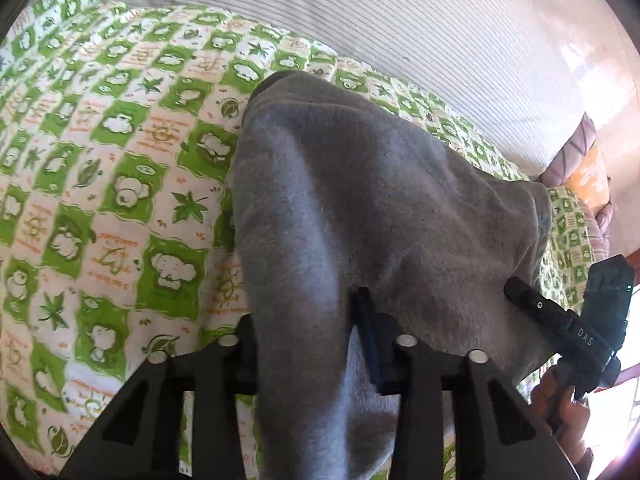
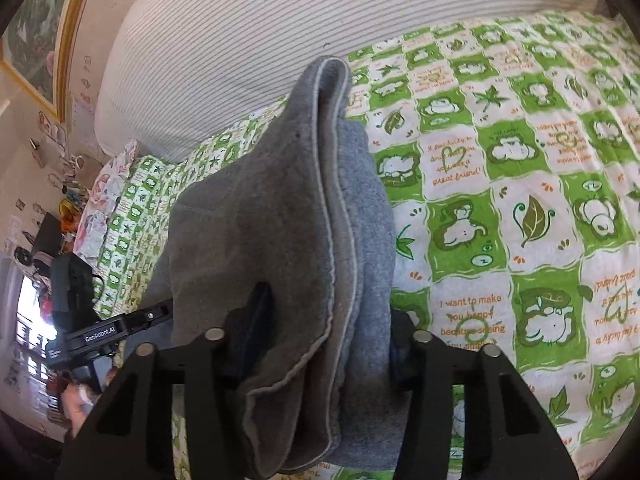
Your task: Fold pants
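Both tools grip gray fleece pants above a green-and-white patterned bed.

The left tool [image 1: 308, 336] is clamped on a bunched band of the gray pants [image 1: 360, 200]; in its view the cloth runs from the fingers at 6 o'clock up toward 12, widening toward 3 o'clock, where the right tool [image 1: 560, 320] appears. The right tool [image 2: 320, 336] pinches several stacked layers of the pants [image 2: 280, 220], their hemmed edges side by side, the long axis running from 6 o'clock to a folded tip near 12. The left tool [image 2: 104, 332] shows at 9 o'clock. The bedspread [image 2: 500, 200] fills 3 o'clock; a striped white pillow [image 2: 260, 40] lies at 12.
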